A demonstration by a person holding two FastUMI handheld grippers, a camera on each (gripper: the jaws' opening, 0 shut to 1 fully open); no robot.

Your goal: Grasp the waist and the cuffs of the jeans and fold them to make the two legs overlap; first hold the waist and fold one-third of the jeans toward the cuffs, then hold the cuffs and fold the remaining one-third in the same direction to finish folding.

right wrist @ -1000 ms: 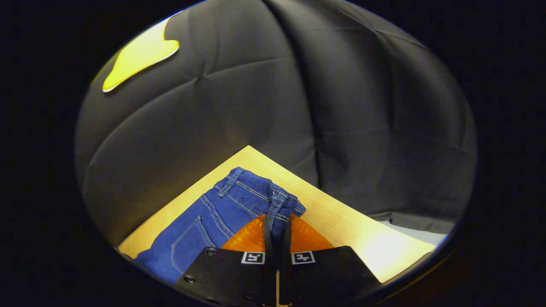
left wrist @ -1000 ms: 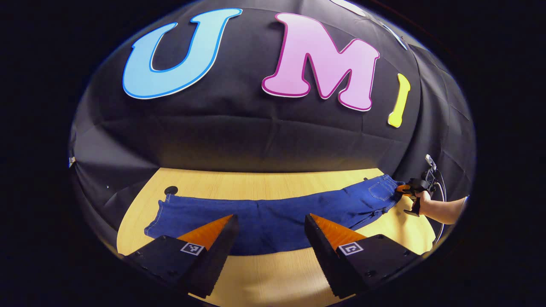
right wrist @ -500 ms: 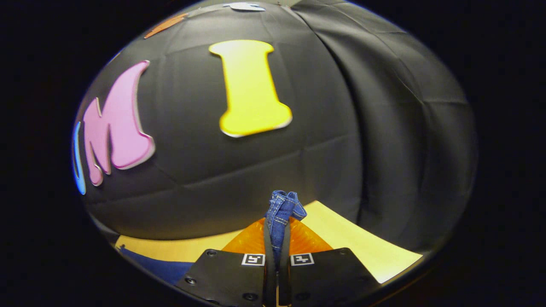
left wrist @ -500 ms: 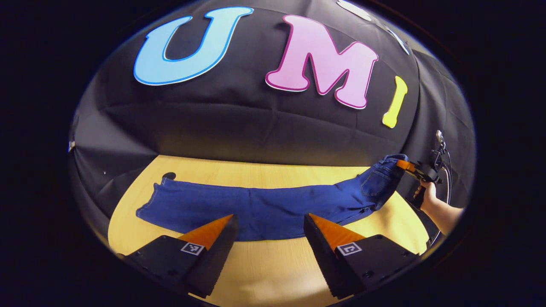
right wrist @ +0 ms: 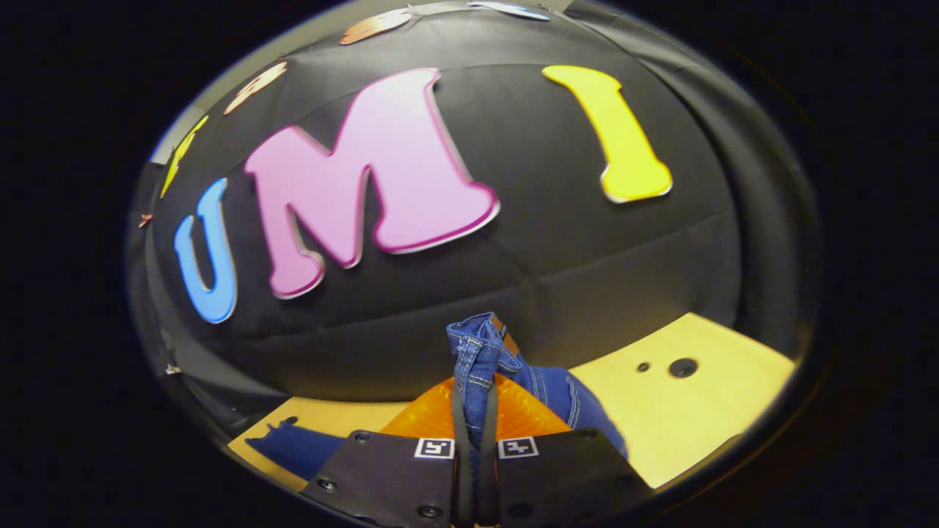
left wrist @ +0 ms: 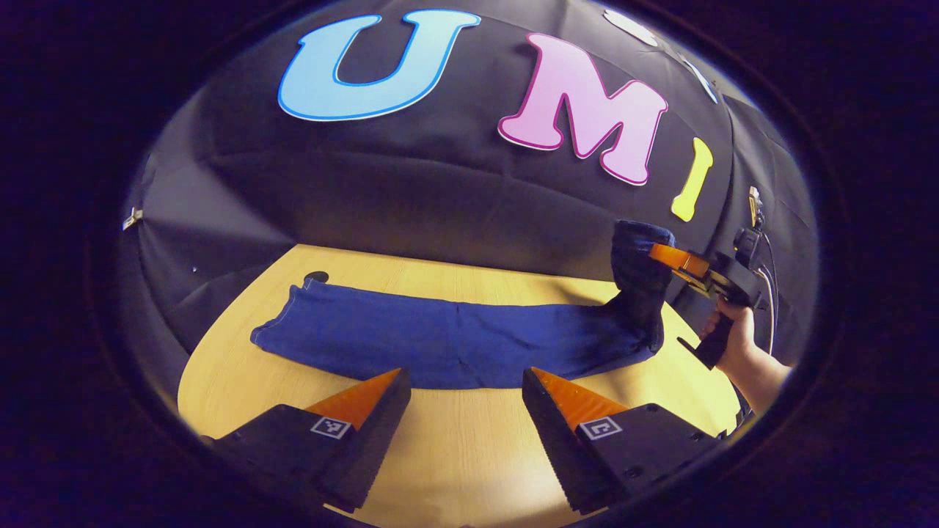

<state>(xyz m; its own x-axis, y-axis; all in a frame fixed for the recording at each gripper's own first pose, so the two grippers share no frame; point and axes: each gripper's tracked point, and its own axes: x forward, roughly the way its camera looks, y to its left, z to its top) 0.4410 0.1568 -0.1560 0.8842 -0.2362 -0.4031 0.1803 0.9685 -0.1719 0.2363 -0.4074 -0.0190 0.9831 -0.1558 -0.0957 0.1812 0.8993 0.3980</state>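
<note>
So the right gripper (right wrist: pixel 474 411) is clamped tight on the waist (right wrist: pixel 480 345) of the jeans (left wrist: pixel 455 341), holding that end up off the wooden table (left wrist: pixel 469 455) while the legs lie flat. The left gripper (left wrist: pixel 463 396) hangs wide apart with nothing in it, the jeans stretched out just ahead of its fingertips, cuffs (left wrist: pixel 282 323) off to its left.

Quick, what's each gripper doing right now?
Left gripper: open, holding nothing, above the table.
Right gripper: shut on the jeans waist, lifted.
</note>
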